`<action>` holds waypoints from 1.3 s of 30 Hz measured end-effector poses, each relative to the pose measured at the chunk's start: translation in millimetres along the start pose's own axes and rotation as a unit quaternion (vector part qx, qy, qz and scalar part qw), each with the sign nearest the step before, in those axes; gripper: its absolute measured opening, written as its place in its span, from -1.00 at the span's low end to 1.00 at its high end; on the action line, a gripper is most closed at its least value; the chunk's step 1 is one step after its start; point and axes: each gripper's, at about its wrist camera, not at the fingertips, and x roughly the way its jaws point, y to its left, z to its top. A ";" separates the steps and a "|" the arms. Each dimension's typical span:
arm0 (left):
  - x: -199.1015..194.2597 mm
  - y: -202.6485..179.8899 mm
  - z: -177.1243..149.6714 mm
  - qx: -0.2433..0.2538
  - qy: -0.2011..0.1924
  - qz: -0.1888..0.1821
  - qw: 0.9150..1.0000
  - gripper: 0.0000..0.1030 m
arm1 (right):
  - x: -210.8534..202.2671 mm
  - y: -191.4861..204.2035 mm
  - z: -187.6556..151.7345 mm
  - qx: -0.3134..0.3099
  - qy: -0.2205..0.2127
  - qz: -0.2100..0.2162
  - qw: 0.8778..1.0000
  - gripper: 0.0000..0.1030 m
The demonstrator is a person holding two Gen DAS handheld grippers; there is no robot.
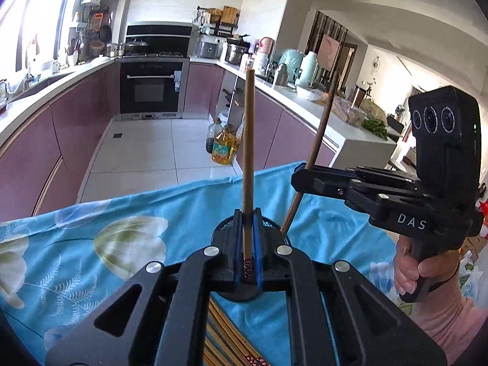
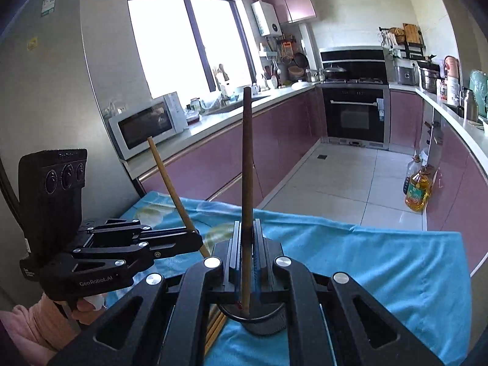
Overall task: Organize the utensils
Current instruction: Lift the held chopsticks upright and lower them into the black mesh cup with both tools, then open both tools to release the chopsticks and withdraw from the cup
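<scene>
My left gripper (image 1: pixel 247 213) is shut on a light wooden chopstick (image 1: pixel 248 158) that stands upright over a black round holder (image 1: pixel 241 292). My right gripper (image 2: pixel 246 224) is shut on a darker brown chopstick (image 2: pixel 246 164), also upright, its lower end in the black holder (image 2: pixel 262 320). Each gripper shows in the other's view: the right one (image 1: pixel 300 174) holding the dark chopstick (image 1: pixel 323 128), the left one (image 2: pixel 195 239) holding the light chopstick (image 2: pixel 174 189). Several more chopsticks (image 1: pixel 222 335) lie on the blue flowered cloth (image 1: pixel 91 244) beside the holder, and also show in the right wrist view (image 2: pixel 215 326).
The cloth-covered table (image 2: pixel 381 259) ends toward a tiled kitchen floor (image 1: pixel 146 152). Oil bottles (image 1: pixel 224 146) stand on the floor by purple cabinets. An oven (image 1: pixel 151 91), a microwave (image 2: pixel 146 123) and crowded counters (image 1: pixel 305 91) lie beyond.
</scene>
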 end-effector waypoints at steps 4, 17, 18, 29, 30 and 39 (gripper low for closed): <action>29.6 14.7 -12.3 0.001 0.029 0.004 1.000 -0.85 | 28.4 -7.4 -8.4 0.007 0.053 0.001 0.999 -0.88; 51.9 36.1 -18.6 -0.013 0.031 0.013 0.999 -0.72 | 39.5 -16.8 -10.8 0.045 0.051 -0.007 0.998 -0.59; 49.5 37.1 -20.1 -0.015 0.027 0.016 0.999 -0.71 | 36.9 -15.4 -12.0 0.044 0.047 -0.007 0.998 -0.55; -11.2 64.0 -71.0 -0.048 -0.009 0.070 0.996 -0.30 | 6.1 29.9 -49.2 -0.011 0.034 0.024 0.999 -0.06; -13.9 67.7 -79.7 -0.052 -0.003 0.078 0.996 -0.29 | 7.8 34.6 -56.4 -0.016 0.042 0.026 0.999 -0.06; -3.9 82.3 -158.9 -0.063 0.073 0.102 0.990 -0.21 | 48.0 56.0 -113.2 -0.012 0.124 0.015 0.992 -0.05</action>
